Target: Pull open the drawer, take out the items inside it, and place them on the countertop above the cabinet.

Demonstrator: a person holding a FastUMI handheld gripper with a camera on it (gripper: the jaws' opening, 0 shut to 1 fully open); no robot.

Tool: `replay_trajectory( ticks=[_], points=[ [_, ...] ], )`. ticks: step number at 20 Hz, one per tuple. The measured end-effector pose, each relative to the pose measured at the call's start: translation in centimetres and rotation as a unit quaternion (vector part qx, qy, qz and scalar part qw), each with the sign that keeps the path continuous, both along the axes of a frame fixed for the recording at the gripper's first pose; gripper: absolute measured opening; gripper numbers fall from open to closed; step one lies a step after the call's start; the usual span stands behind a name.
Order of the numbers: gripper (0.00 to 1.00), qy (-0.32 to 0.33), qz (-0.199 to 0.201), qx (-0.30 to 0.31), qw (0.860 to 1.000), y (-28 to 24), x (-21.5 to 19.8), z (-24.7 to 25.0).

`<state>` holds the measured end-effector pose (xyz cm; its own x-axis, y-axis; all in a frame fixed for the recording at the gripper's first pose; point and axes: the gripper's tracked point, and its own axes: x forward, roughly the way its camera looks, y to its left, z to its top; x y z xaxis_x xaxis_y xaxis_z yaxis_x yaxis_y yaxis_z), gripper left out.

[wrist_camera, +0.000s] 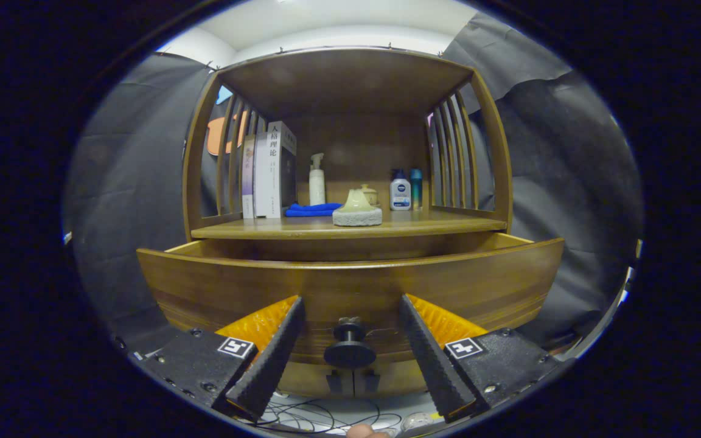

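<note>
My tongs (350, 316) stand wide open, gripping nothing, their fingers either side of the round knob (350, 348) without touching it. The drawer (350, 286) is pulled out under the table (350, 229); its contents seem hidden behind the front.

One drawer (350, 286) with one knob (349, 348); on the tabletop (350, 228), three books (268, 170), three bottles (317, 182) (one a pump type), one blue cloth (313, 210), one sponge (357, 216).
</note>
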<state>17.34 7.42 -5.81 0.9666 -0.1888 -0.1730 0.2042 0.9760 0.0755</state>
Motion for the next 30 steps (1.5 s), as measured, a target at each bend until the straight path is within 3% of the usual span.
replay_trajectory(
  ticks=[30],
  points=[
    [1.00,-0.005,0.001,-0.018,1.000,-1.6,7.9,-0.3]
  ],
)
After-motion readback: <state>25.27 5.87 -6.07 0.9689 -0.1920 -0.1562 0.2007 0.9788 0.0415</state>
